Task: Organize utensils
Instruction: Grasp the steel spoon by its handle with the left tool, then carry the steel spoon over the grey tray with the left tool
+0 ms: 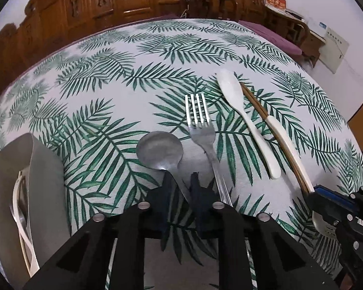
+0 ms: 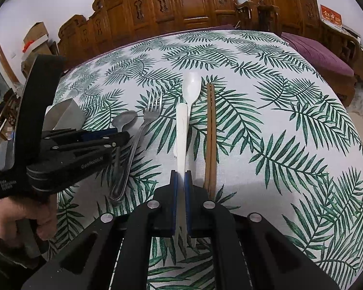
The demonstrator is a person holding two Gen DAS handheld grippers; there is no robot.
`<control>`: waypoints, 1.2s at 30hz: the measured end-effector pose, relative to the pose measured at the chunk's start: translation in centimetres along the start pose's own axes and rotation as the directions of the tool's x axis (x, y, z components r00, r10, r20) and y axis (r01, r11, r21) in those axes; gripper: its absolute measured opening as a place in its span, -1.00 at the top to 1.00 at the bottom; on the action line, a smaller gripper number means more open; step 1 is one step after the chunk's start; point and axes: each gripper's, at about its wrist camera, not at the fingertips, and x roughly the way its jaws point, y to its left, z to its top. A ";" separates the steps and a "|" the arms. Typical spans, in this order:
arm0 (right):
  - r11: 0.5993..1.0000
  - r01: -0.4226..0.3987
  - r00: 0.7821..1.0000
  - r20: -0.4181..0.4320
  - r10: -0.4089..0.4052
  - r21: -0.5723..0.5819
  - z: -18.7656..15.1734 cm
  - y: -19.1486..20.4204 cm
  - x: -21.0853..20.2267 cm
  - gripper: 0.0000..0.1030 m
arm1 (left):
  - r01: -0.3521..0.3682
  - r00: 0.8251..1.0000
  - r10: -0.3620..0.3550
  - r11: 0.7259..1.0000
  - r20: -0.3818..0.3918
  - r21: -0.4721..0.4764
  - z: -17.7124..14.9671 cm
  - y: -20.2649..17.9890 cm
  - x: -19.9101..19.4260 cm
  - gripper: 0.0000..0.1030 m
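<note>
A metal spoon (image 1: 159, 151) lies on the leaf-print tablecloth (image 1: 123, 77), and its handle runs back between the fingers of my left gripper (image 1: 182, 181), which is shut on it. From the right wrist view the left gripper (image 2: 123, 136) pinches that spoon (image 2: 124, 119) just behind its bowl. A metal fork (image 1: 200, 123) lies right of the spoon. Further right are a white plastic spoon (image 1: 232, 89) and brown chopsticks (image 1: 253, 100). My right gripper (image 2: 181, 178) is shut on the long handle of a white utensil (image 2: 182, 130) that points away, beside the chopsticks (image 2: 211, 125).
A grey container (image 1: 43, 169) holding white utensils stands at the near left of the table. Carved wooden furniture (image 2: 193, 2) lines the far side, with a purple cushion (image 2: 319, 55) at the right. A person's hand (image 2: 24, 217) holds the left gripper.
</note>
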 end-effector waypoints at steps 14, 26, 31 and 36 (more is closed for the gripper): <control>1.000 -0.022 1.000 0.013 0.022 -0.021 0.2 1.0 -0.3 0.86 | -0.015 0.999 0.014 0.999 0.044 0.041 -1.1 0.7 -3.2 0.91; 0.998 -0.040 0.999 0.032 0.041 -0.051 0.2 2.2 -1.0 0.86 | -0.005 0.995 0.000 0.999 0.098 0.044 -2.4 1.4 -7.8 0.91; 0.996 -0.032 0.998 0.047 0.036 -0.086 0.3 3.6 -1.8 0.86 | 0.004 0.992 -0.009 0.999 0.125 0.040 -2.9 2.1 -9.8 0.91; 0.991 -0.041 0.996 0.067 0.050 -0.126 0.8 5.6 -3.3 0.86 | 0.005 0.988 -0.009 1.000 0.155 0.025 -3.1 3.5 -11.8 0.91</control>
